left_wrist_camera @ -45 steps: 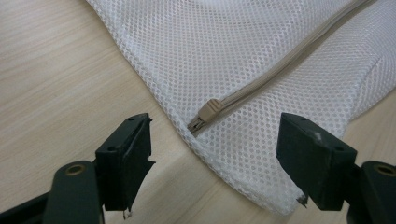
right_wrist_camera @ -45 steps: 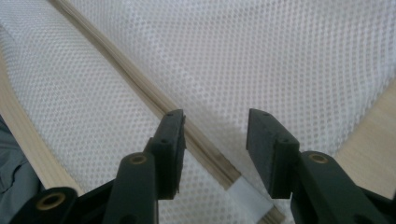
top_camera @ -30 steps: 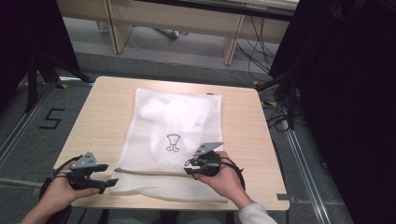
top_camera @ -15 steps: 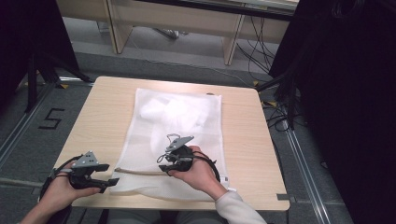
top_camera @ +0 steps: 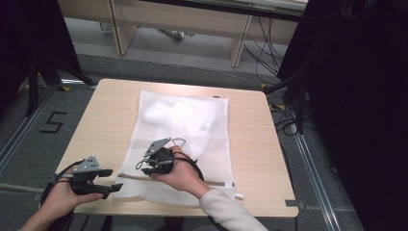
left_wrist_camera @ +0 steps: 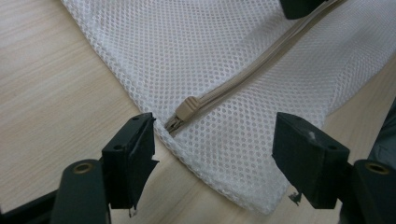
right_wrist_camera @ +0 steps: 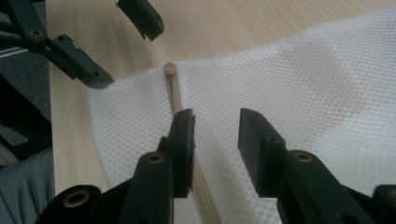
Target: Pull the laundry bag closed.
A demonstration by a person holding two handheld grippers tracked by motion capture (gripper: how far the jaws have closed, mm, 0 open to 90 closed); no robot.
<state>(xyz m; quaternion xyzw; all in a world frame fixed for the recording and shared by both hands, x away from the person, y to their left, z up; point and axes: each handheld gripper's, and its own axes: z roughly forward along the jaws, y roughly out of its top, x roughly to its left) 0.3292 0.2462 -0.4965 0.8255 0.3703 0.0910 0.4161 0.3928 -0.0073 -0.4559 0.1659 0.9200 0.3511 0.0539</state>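
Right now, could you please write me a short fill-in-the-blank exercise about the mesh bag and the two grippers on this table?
1. The white mesh bag lies flat on a ____ table.
2. The beige slider sits at the end of the bag's ____.
3. The left gripper has its jaws ____, with the slider between them.
4. The right gripper hovers over the ____ edge of the bag, by the person.

Missing words: wooden; zipper; open; near

A black "5" [top_camera: 53, 122] is marked on the grey floor left of the table.
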